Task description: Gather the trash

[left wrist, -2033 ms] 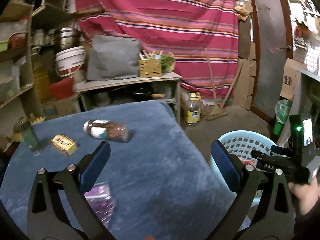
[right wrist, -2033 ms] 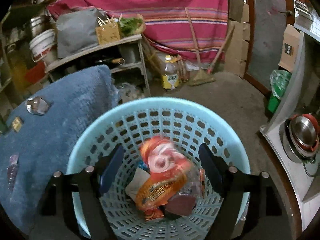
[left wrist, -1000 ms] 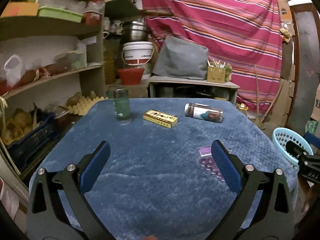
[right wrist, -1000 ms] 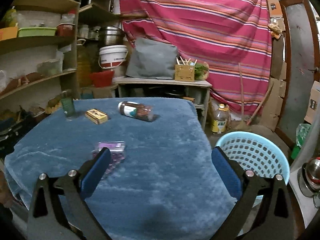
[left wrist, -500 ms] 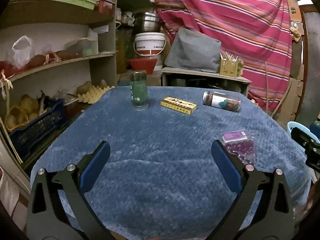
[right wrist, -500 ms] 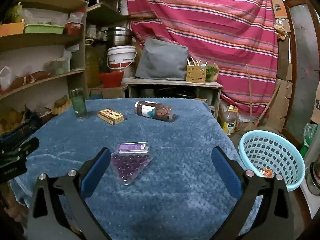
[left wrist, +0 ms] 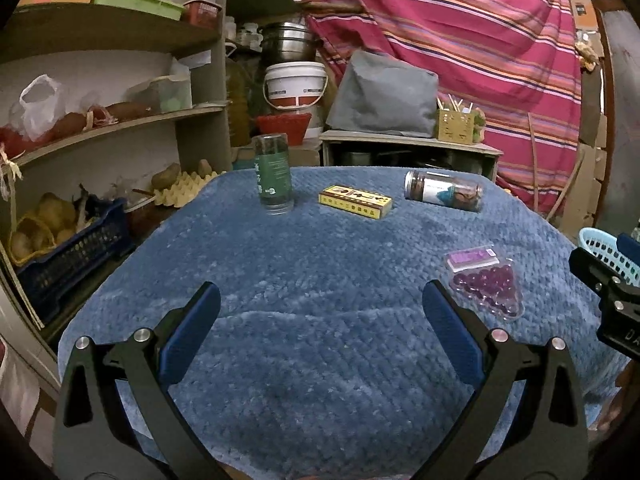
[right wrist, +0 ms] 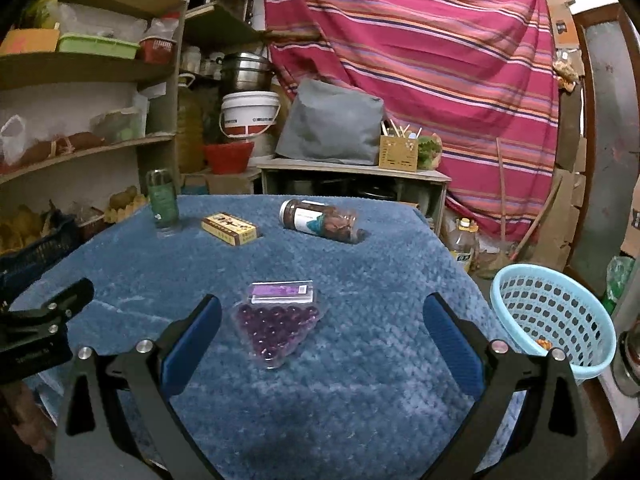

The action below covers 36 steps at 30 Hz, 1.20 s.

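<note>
On the blue-covered table point(left wrist: 320, 264) lie a clear packet of purple balls point(left wrist: 486, 282) point(right wrist: 276, 322), a yellow box point(left wrist: 355, 201) point(right wrist: 229, 228), a jar on its side point(left wrist: 442, 191) point(right wrist: 320, 220) and an upright green bottle point(left wrist: 274, 174) point(right wrist: 162, 200). A light blue basket point(right wrist: 552, 316) point(left wrist: 608, 250) with some trash in it stands right of the table. My left gripper point(left wrist: 320, 332) is open and empty over the table's near part. My right gripper point(right wrist: 320, 332) is open and empty, with the packet just ahead between its fingers.
Shelves point(left wrist: 100, 128) with produce and a blue crate point(left wrist: 68, 260) stand to the left. A low side table point(right wrist: 352, 172) with a grey cushion and a white bucket point(right wrist: 250, 114) stands behind. A striped cloth point(right wrist: 420, 60) hangs at the back.
Both grippers swung away from the basket and back over the table, then drew slightly nearer the items. Both stayed open and empty.
</note>
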{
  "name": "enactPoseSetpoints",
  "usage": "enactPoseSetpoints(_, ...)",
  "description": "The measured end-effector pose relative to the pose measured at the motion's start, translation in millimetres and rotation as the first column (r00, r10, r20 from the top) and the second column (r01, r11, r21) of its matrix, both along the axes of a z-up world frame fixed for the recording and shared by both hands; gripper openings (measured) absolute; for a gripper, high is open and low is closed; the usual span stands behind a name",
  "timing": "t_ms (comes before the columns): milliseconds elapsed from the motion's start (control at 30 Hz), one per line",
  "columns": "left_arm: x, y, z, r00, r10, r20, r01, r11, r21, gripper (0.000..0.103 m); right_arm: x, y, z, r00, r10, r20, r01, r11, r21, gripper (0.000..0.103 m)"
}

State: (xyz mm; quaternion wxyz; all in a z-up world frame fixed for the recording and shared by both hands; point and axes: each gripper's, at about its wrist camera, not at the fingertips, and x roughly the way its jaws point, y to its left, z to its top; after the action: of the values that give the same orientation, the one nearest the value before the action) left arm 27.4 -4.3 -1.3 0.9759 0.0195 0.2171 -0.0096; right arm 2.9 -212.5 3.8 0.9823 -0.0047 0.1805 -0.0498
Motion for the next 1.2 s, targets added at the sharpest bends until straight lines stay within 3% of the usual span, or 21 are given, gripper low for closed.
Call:
enactPoseSetpoints(400,3,-3,-5,1.000,-0.002,-0.012,0.002,1.000,0.013,0.098,-4,5,-3,0.998,-0.055,-0.022,0.055,0.998,-0.016,0.099)
enactPoseSetpoints(1200,1,-4,-1,1.000,-0.022,-0.007,0.022,1.000,0.001,0.098,-10,5,3,0.999,-0.036,-0.018,0.035,0.999,-0.028,0.099)
